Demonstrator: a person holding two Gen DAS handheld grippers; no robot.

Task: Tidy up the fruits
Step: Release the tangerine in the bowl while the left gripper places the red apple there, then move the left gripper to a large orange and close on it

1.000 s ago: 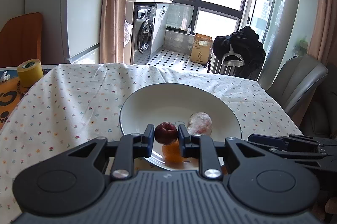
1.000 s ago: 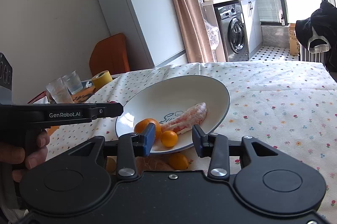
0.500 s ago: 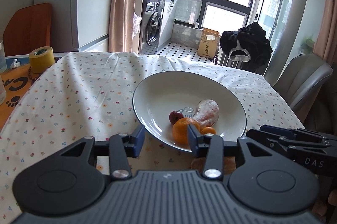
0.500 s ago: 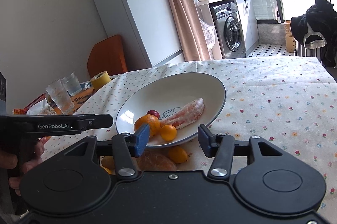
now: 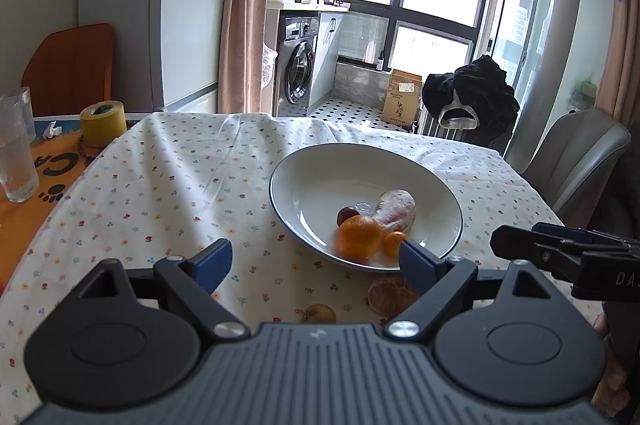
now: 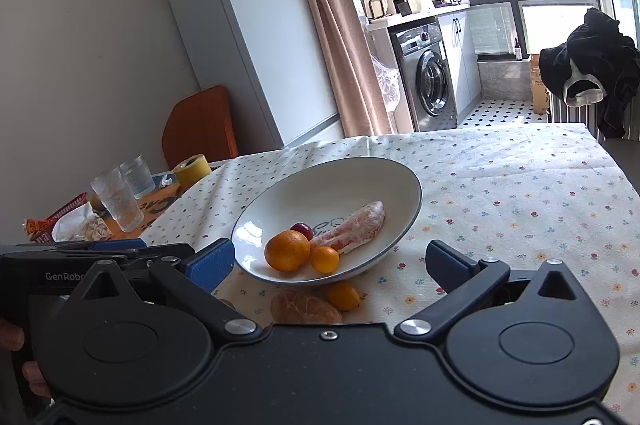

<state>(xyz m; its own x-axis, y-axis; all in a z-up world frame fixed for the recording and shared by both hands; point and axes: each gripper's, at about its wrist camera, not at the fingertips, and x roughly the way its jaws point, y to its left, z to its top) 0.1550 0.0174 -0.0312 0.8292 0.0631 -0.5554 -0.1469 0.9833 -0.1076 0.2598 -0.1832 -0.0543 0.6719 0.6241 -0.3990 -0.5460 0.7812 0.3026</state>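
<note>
Left hand-held gripper (image 5: 316, 261) released plum (image 5: 347, 215), withdrew from plate (image 5: 436, 181) rim.

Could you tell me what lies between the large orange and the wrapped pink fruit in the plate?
A small orange kumquat and a dark red plum, shown in both views.

Home: fridge (image 6: 256, 41), washing machine (image 5: 298, 73)

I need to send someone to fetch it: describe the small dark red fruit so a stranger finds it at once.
Find the big white plate on the flowered tablecloth. In its near part, fruit is bunched together beside a long wrapped piece. The dark red fruit sits just behind the large orange: it is the only dark, glossy one, and smaller than the little orange fruit beside it.
</note>
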